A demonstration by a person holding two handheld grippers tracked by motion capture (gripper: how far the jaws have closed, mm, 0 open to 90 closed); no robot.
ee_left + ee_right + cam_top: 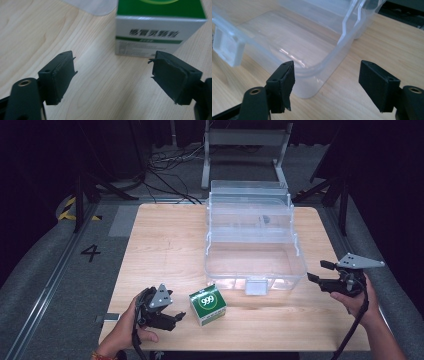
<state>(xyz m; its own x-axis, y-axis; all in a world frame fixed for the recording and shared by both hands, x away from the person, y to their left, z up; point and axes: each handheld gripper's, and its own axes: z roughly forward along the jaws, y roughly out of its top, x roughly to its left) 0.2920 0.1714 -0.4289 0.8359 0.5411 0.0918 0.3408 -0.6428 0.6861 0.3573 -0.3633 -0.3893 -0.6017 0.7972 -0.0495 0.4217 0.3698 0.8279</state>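
A small green and white carton [207, 304] marked 999 lies on the wooden table, just in front of a clear plastic storage box [252, 237] that stands open. My left gripper [176, 316] hovers at the carton's left, pointing at it, jaws open and empty. In the left gripper view the carton [157, 27] sits ahead between the pads [61, 75], apart from them. My right gripper [320, 271] is held above the table at the box's right front corner, open and empty. The right gripper view looks over that rounded corner [322, 65] of the box.
The wooden table [160, 245] has bare room to the left of the box and along its front edge. The box's front latch [256, 287] hangs close to the carton. Beyond the table are a metal stand [245, 145], cables and dark floor.
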